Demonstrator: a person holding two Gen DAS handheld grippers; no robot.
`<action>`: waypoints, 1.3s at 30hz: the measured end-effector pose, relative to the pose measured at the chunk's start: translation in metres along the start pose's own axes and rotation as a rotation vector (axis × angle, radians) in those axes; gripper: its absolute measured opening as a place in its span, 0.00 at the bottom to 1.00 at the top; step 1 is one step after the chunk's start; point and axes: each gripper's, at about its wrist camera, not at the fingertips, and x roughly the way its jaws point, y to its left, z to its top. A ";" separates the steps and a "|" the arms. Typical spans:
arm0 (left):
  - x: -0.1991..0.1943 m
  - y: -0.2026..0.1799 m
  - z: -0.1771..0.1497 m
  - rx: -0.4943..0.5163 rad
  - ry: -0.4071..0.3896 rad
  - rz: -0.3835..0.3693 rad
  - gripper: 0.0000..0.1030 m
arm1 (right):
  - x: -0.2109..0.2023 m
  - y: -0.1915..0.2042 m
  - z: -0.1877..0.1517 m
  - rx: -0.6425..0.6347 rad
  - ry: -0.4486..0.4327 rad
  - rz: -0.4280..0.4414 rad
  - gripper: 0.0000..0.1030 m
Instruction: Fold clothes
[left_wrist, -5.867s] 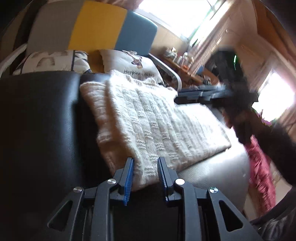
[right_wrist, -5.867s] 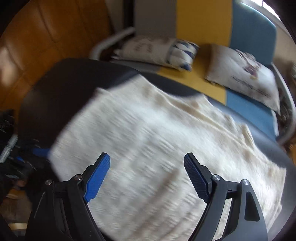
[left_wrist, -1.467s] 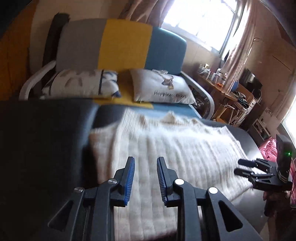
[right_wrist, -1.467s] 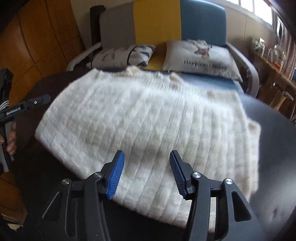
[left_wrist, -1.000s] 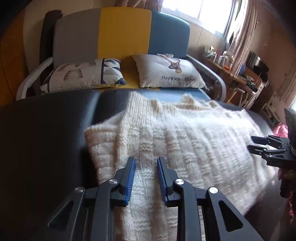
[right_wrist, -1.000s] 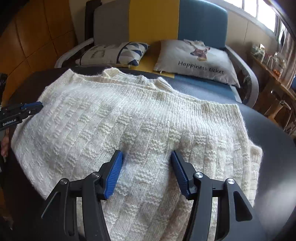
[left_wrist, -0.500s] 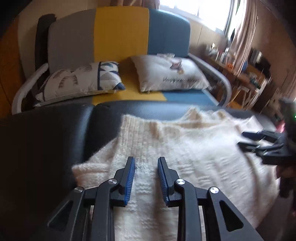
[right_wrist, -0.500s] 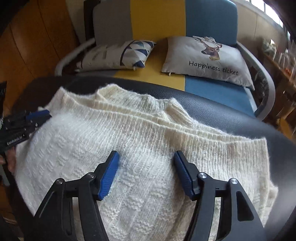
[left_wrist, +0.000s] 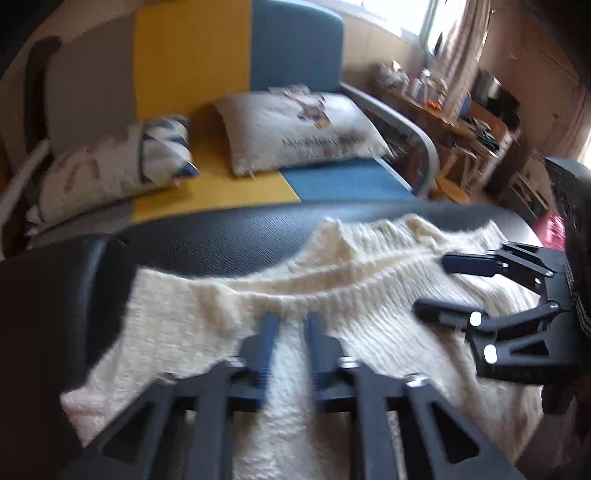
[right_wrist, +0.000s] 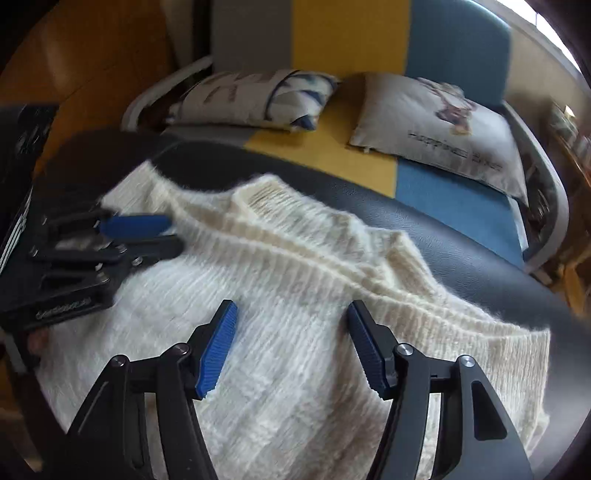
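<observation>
The left tool (left_wrist: 290, 326) has just closed, pinching the cream sweater (right_wrist: 295, 288) on the black table (right_wrist: 424, 218). At its 3 o'clock, the right tool (right_wrist: 291, 325) hangs open above the knit.

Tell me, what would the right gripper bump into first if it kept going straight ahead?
Most likely the cream sweater: the right gripper, jaws open, points down at its ribbed edge, with nothing in between. How near is unclear.

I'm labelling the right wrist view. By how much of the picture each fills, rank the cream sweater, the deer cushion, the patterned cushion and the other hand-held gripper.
1. cream sweater
2. deer cushion
3. patterned cushion and left hand-held gripper: they look alike in size, and the gripper is nearer, so I leave them unranked.
</observation>
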 end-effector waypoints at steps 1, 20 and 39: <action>0.000 -0.001 -0.003 0.002 -0.018 0.016 0.07 | 0.001 0.000 -0.003 0.007 -0.020 -0.018 0.55; -0.102 0.067 -0.076 -0.199 -0.051 -0.127 0.23 | -0.082 -0.057 -0.096 0.241 -0.081 0.279 0.62; -0.086 0.147 -0.118 -0.430 0.038 -0.399 0.53 | -0.103 -0.089 -0.161 0.471 -0.051 0.357 0.62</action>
